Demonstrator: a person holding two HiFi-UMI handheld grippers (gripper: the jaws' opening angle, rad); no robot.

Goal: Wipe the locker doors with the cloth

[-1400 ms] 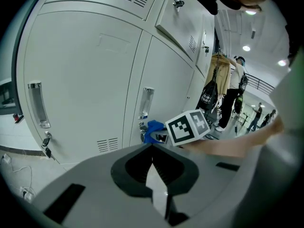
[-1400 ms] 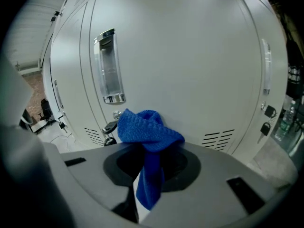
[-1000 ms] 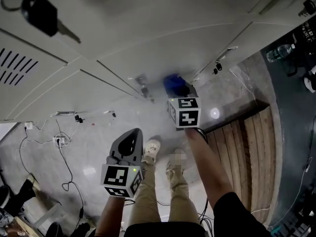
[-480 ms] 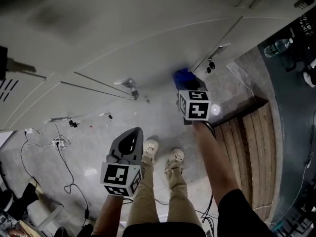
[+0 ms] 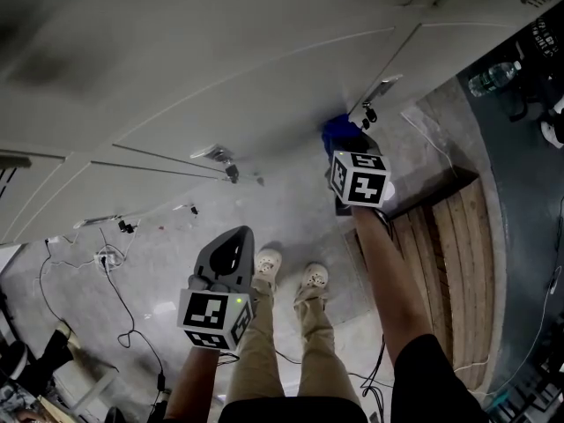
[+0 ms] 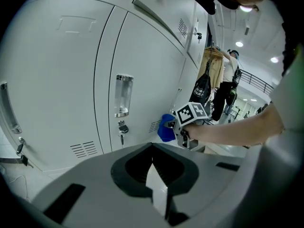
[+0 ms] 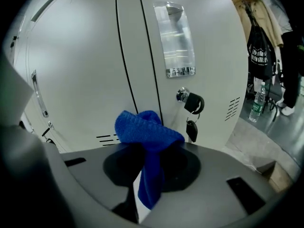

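Blue cloth [image 7: 147, 132] is pinched in the right tongs [image 7: 145, 182]. Its bunched top bulges above the tips and a tail hangs down between the clenched jaws. The right gripper view puts the bunch just left of the lock [image 7: 189, 101], close to the pale door [image 7: 80, 61]; whether it touches the metal cannot be told there. A dark key fob [image 7: 191, 130] hangs under the lock. A clear handle [image 7: 175, 39] sits above the lock and vents [image 7: 232, 109] lie to its right. Further right a bottle [image 7: 257, 104] stands on the floor below a hanging black bag [image 7: 261, 51].

The head view loses that detail: the lock [image 5: 368, 113] is a dark speck, with the cloth [image 5: 339, 133] and right tongs [image 5: 345, 148] just below and left of it. Only this view shows the person's shoes [image 5: 269, 265], the planks [image 5: 441, 245] below and right of the lock, and cables [image 5: 115, 271] far to its left.

The left tongs [image 6: 154, 177] are clenched on nothing and held well back from the lock, low in the head view [image 5: 231, 252]. The left gripper view alone shows the right tongs [image 6: 186, 122] side-on. From there the cloth [image 6: 166, 127] appears against the door's lower part, and a second lock [image 6: 122, 126] sits on the neighbouring door.
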